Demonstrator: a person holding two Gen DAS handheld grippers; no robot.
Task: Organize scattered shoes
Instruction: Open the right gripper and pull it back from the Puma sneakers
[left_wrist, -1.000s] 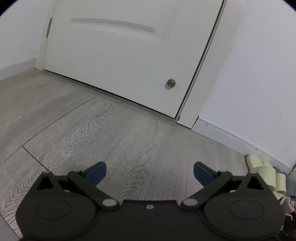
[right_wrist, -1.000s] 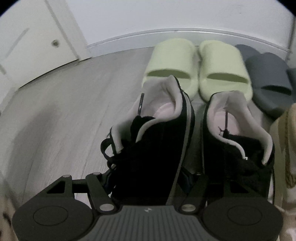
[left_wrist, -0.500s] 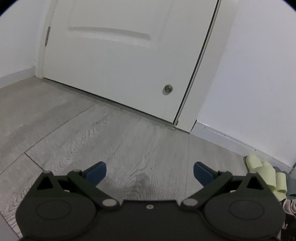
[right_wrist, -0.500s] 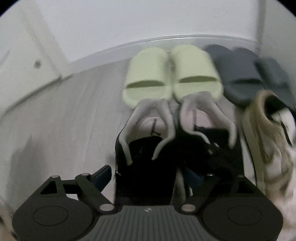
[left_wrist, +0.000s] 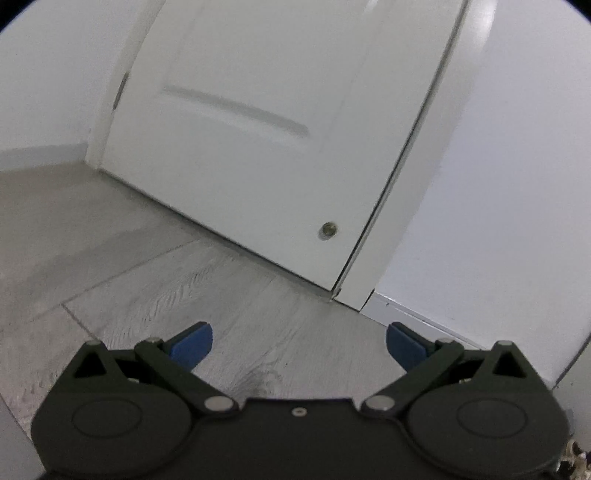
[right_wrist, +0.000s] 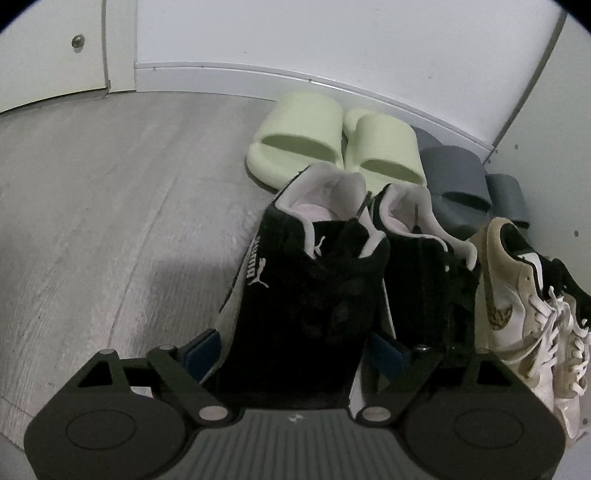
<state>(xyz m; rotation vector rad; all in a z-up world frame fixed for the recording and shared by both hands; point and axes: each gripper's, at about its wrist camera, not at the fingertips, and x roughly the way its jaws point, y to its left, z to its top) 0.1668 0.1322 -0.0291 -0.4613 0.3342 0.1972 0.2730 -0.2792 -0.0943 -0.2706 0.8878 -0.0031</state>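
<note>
Black suede sneaker (right_wrist: 306, 295), pale lining, between parted right hand-held gripper (right_wrist: 295, 350) fingers, left hand-held gripper (left_wrist: 299, 341) released

Black sneakers (right_wrist: 314, 291); pale green slides (right_wrist: 332, 144); grey slides (right_wrist: 458, 177); white-and-tan sneaker (right_wrist: 517, 306); grey wood-grain floor (right_wrist: 92, 221).

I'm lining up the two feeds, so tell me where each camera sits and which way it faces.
Left wrist: sits on the left gripper, low over the floor, facing the door; its spread blue fingers show.
Right wrist: sits on the right gripper, facing the wall, its fingers either side of a black sneaker, slides beyond.
Shared: door, its round fitting, floor.
</note>
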